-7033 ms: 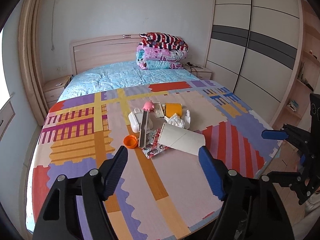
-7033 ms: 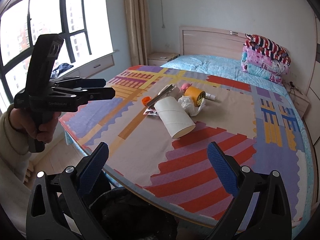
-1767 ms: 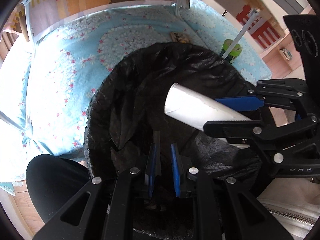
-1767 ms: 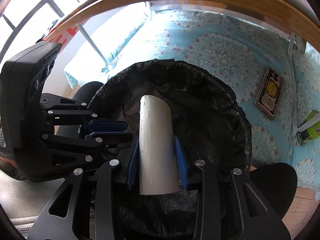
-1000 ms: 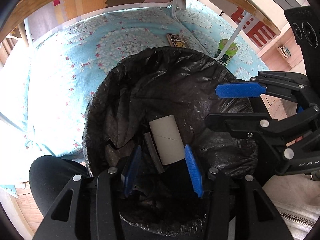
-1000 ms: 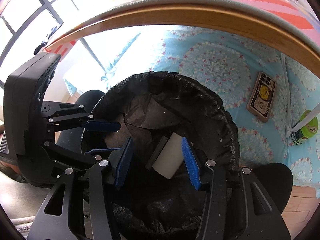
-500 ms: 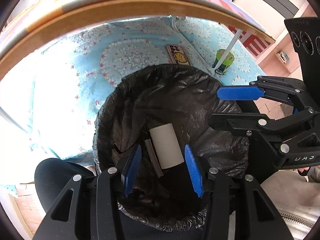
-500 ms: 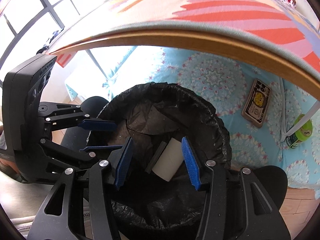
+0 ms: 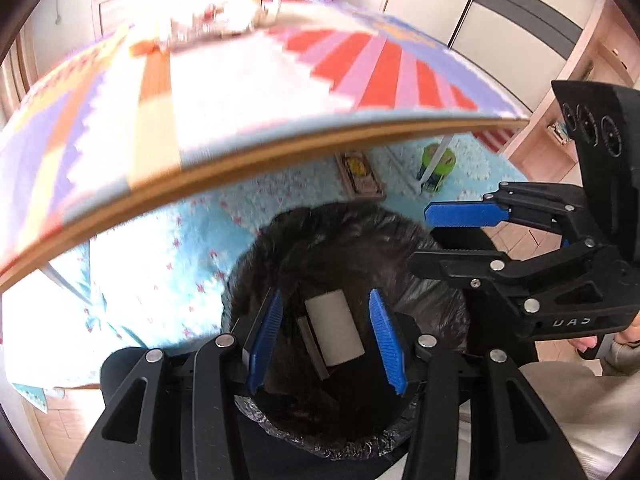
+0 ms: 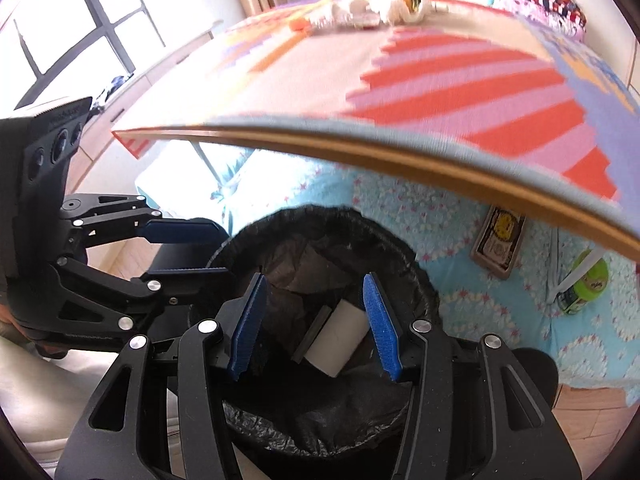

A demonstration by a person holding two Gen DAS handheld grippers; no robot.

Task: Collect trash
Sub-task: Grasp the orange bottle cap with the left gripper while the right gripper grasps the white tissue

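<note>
Left claw: jaws spread, nothing between the pads. Right claw: the same, spread and empty. I have both hanging over the bin, black liner inside.

The tube lies at the bottom of the bin beside a flat dark strip. It looks like light, thin card; I'd expect it to dent under a hard pinch, so take it across the middle, gently.

More trash sits on the far part of the mat, near the bedding. It is blurred; probably crumpled tissue and wrappers, soft and light, and I'd pinch each by a bunched fold. I can't count the pieces. The bin's near rim is cut off by my claw arms.
</note>
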